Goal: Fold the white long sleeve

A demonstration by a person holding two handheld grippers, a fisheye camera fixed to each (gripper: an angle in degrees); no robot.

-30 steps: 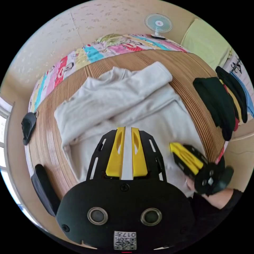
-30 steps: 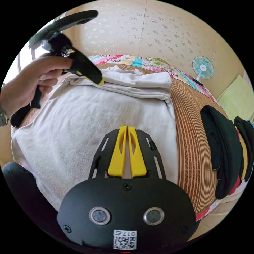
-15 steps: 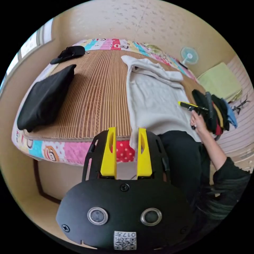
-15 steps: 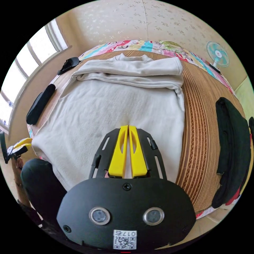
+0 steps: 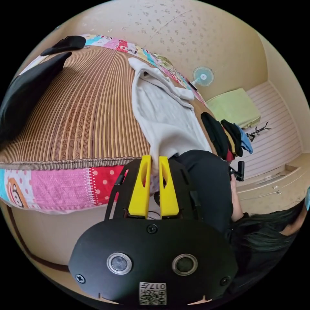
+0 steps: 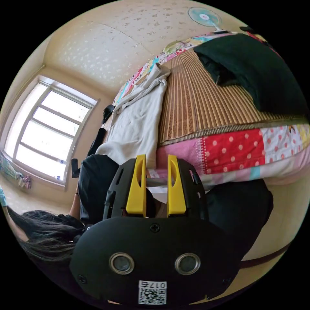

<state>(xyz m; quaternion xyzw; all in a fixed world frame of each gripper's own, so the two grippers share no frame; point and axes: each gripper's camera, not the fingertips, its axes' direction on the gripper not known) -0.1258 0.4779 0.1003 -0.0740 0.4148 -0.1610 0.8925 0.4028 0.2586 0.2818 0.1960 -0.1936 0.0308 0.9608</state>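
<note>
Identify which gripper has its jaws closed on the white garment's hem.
The left gripper: its jaws pinch the white long sleeve at the mat's edge. The right gripper stands open, holding nothing.

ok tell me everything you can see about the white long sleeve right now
The white long sleeve is an off-white, soft, thick-looking knit top. It lies flat on the woven bamboo mat, sleeves folded across the chest near the collar at the far end. Its near hem hangs over the bed's edge against the person's dark trousers. The left gripper has a hem corner between its nearly closed jaws. The right gripper is open beside the other hem corner.
</note>
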